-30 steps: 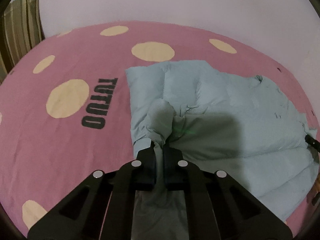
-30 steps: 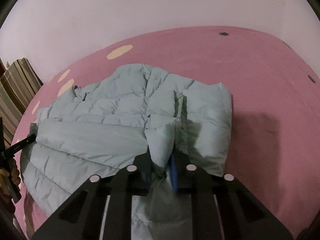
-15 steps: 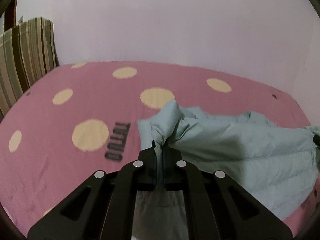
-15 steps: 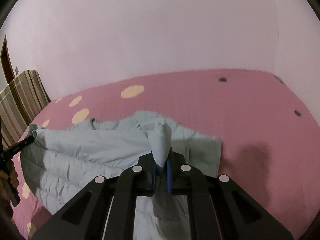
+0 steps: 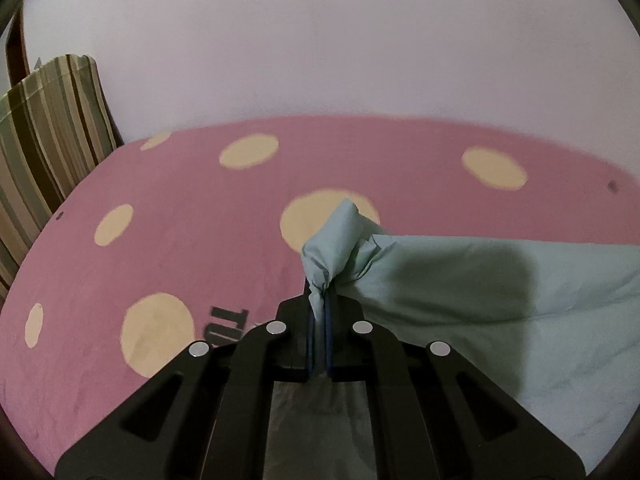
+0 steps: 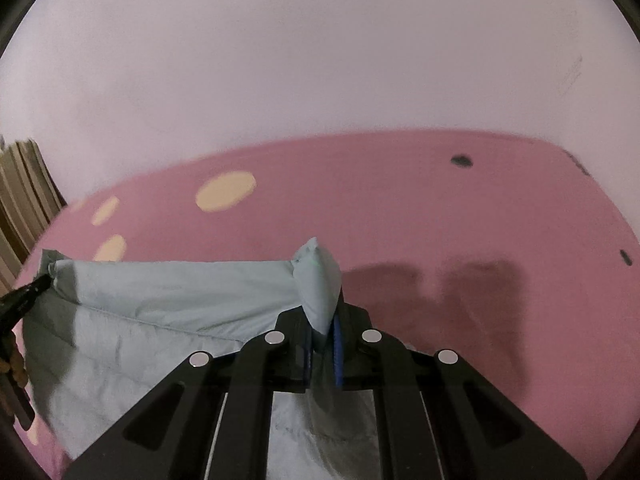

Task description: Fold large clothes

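A pale blue-green puffer jacket [image 5: 500, 292] hangs stretched between my two grippers above a pink bed sheet [image 5: 180, 240]. My left gripper [image 5: 319, 304] is shut on a bunched corner of the jacket, which spreads off to the right. My right gripper [image 6: 322, 320] is shut on the other corner, a puffy bulge [image 6: 318, 284], with the jacket [image 6: 160, 312] spreading left and down. The left gripper's tip [image 6: 24, 294] shows at the far left of the right wrist view, holding the jacket's edge.
The pink sheet has cream dots [image 5: 248, 151] and dark lettering [image 5: 224, 328]. A striped cushion [image 5: 48, 136] stands at the left against a plain white wall [image 5: 320, 40]. Bare pink sheet [image 6: 480, 240] lies to the right.
Both grippers have lifted the jacket's corners up off the bed. The jacket was lying crumpled flat; now its edge is raised and pulled taut between the grippers.
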Available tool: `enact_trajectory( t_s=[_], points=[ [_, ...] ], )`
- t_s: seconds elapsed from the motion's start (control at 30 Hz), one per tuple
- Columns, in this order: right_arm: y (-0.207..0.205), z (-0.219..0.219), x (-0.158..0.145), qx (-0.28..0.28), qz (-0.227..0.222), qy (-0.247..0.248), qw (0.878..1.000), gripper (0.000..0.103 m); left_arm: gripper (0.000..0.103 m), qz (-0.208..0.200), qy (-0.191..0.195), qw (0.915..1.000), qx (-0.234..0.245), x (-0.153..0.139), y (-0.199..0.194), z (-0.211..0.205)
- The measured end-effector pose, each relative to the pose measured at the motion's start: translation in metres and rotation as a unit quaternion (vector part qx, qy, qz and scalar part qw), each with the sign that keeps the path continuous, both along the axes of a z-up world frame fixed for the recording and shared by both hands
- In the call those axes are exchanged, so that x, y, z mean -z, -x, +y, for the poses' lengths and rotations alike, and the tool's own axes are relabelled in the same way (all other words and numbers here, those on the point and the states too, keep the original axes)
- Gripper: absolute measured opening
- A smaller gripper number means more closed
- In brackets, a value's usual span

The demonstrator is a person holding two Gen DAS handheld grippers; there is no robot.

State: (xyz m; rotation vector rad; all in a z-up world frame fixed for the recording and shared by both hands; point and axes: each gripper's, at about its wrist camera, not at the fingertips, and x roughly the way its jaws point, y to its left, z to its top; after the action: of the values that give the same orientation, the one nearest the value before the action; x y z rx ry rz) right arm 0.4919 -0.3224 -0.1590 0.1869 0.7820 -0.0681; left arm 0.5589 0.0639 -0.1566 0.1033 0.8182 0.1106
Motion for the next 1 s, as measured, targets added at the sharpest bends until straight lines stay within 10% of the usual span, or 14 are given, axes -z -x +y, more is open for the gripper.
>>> enact_trajectory(
  t_s=[0.4, 0.7, 0.83, 1.0],
  points=[
    [-0.022, 0.001, 0.08, 0.009, 0.055, 0.006, 0.998, 0.013, 0.004, 0.028, -0.013, 0.9995, -0.004, 0.069, -0.018, -0.007],
    [-0.02, 0.002, 0.078, 0.012, 0.051, 0.01, 0.999, 0.019, 0.007, 0.03, -0.022, 0.9992, -0.012, 0.071, -0.02, -0.009],
    [-0.01, 0.007, 0.049, 0.018, 0.034, 0.038, 0.999, 0.054, 0.046, 0.007, -0.024, 0.9995, -0.018, 0.038, -0.002, -0.007],
    [0.01, 0.032, 0.012, 0.002, -0.009, 0.019, 1.0, 0.057, 0.051, -0.037, 0.024, 0.999, 0.005, -0.008, 0.029, -0.029]
  ],
)
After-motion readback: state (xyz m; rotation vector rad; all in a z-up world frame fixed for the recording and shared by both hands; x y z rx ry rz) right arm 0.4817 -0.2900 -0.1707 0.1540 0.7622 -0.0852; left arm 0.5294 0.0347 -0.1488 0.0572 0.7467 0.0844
